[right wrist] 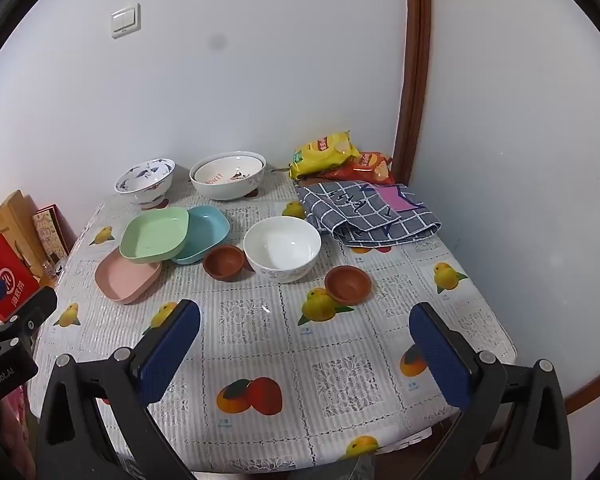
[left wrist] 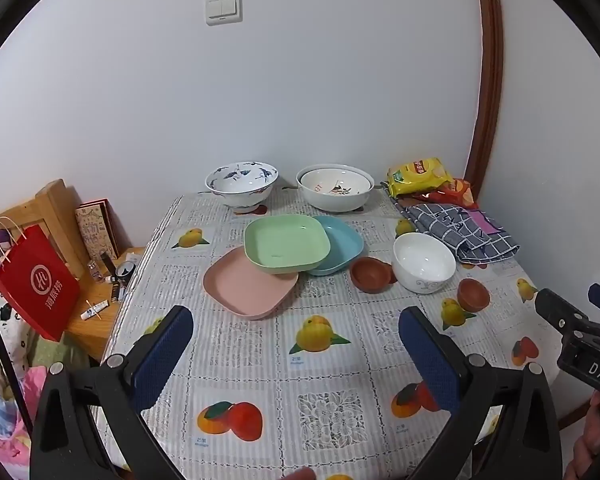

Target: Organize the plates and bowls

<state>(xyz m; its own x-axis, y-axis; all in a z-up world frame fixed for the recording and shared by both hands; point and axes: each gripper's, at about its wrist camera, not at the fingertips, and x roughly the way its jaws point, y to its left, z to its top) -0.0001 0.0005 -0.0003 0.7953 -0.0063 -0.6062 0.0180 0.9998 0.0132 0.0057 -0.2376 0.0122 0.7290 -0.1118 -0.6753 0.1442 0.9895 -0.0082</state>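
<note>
A green square plate (left wrist: 286, 242) (right wrist: 156, 232) rests tilted on a pink plate (left wrist: 248, 286) (right wrist: 126, 278) and a blue plate (left wrist: 342, 246) (right wrist: 206, 230). A white bowl (left wrist: 423, 262) (right wrist: 282, 248) stands to their right between two small brown bowls (left wrist: 371, 274) (left wrist: 473, 294) (right wrist: 224, 262) (right wrist: 347, 284). A blue-patterned bowl (left wrist: 242, 182) (right wrist: 145, 180) and nested white bowls (left wrist: 335, 188) (right wrist: 228, 175) stand at the back. My left gripper (left wrist: 296, 356) and right gripper (right wrist: 304, 344) are open and empty above the near table.
Snack bags (left wrist: 420, 174) (right wrist: 326, 152) and a checked cloth (left wrist: 460, 230) (right wrist: 368, 212) lie at the back right. A red paper bag (left wrist: 36, 284) and a wooden side table (left wrist: 96, 320) with small items stand left of the table. The wall is close behind.
</note>
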